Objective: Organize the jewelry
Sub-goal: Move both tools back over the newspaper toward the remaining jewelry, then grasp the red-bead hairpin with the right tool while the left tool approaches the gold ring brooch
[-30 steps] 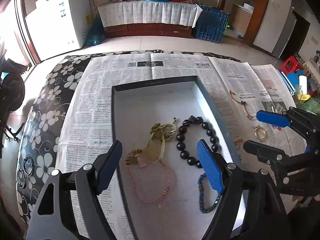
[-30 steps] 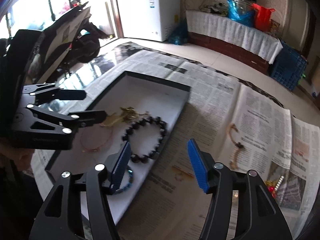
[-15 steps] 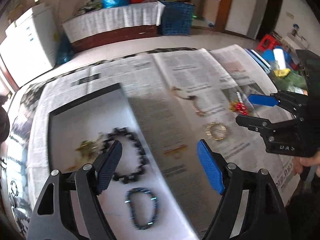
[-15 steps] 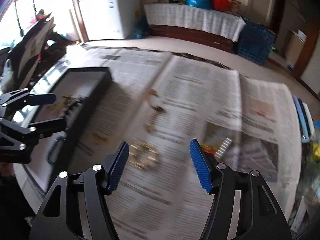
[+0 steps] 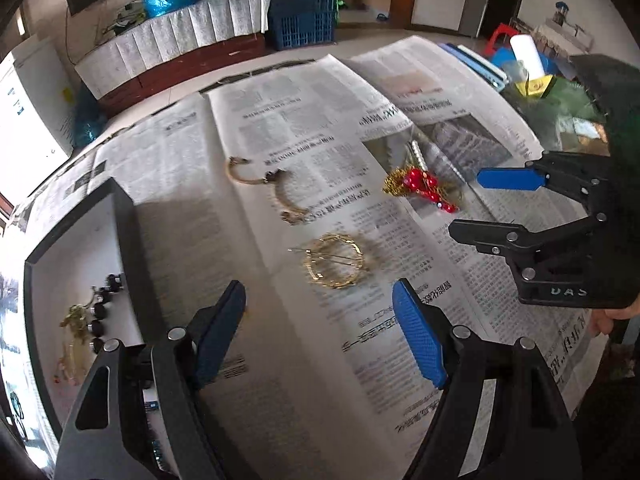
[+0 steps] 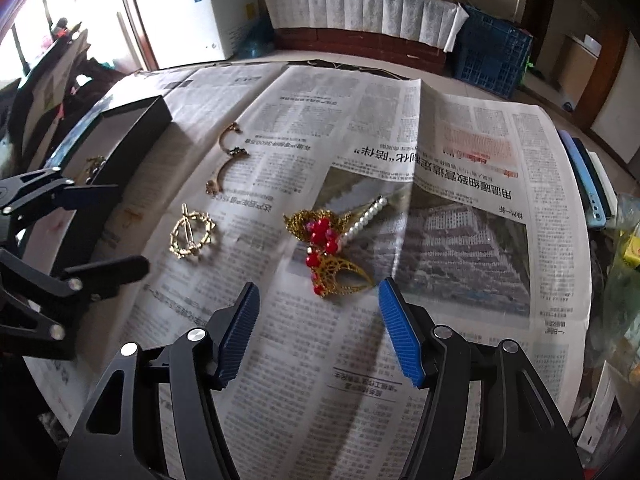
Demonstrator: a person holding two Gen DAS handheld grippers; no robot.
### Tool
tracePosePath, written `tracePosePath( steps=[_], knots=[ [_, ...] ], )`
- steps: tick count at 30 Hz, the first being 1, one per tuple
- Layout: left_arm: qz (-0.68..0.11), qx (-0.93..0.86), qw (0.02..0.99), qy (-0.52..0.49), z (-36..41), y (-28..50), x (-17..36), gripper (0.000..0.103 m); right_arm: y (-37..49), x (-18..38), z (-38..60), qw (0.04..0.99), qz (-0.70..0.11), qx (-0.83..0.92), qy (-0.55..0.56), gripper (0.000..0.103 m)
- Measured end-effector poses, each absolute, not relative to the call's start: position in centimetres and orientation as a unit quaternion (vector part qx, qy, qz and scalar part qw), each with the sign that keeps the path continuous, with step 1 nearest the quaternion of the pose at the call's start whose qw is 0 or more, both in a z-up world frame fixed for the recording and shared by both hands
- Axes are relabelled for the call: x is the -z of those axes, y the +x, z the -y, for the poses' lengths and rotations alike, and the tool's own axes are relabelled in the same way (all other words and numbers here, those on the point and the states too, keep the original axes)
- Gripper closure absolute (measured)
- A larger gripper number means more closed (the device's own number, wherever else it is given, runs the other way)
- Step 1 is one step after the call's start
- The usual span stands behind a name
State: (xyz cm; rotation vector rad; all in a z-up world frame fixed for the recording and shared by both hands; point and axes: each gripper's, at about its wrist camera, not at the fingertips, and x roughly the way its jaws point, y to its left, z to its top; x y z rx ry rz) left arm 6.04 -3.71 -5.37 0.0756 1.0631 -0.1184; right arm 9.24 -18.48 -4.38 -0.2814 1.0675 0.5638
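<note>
A gold ring brooch (image 5: 334, 260) lies on the newspaper just ahead of my left gripper (image 5: 320, 320), which is open and holds nothing. A gold ornament with red beads and a pearl stick (image 6: 328, 248) lies just beyond my right gripper (image 6: 318, 312), also open and empty. A thin gold chain bracelet (image 5: 264, 184) lies farther back. The black box (image 5: 128, 232) at the left holds a black bead bracelet (image 5: 102, 308) and a gold piece. Each gripper shows in the other's view: the right gripper (image 5: 466, 202) beside the red ornament (image 5: 424, 188), the left gripper (image 6: 130, 232) beside the brooch (image 6: 192, 234).
Newspaper sheets (image 6: 460, 184) cover the table. Phones or flat cases (image 6: 588, 188) and clutter lie at the table's right edge. Behind are a white freezer (image 6: 192, 12), a covered bench (image 6: 360, 12) and a blue crate (image 6: 492, 56).
Both grippers have swung right, from over the box to over the newspaper. The brooch and the red ornament now lie right in front of them. Both stay open.
</note>
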Motion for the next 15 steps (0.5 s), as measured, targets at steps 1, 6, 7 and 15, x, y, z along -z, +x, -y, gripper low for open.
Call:
tracePosePath(
  steps=[1,6,7,15],
  knots=[
    [-0.510,0.055,0.858,0.036,3.9,6.3,5.7,0.028,9.3,4.6,18.6,0.814,-0.500,-0.264,-0.131,0.038],
    [-0.522,0.043,0.851,0.027,4.4,7.3,7.1,0.029,9.5,5.2,18.0,0.812,-0.500,-0.271,-0.133,0.039],
    [-0.524,0.042,0.851,0.026,4.5,7.5,7.3,0.030,9.5,5.4,17.8,0.811,-0.502,-0.270,-0.134,0.039],
    [-0.521,0.049,0.852,0.013,5.5,8.0,7.7,0.065,9.7,5.7,17.6,0.819,-0.497,-0.258,-0.129,0.040]
  ],
)
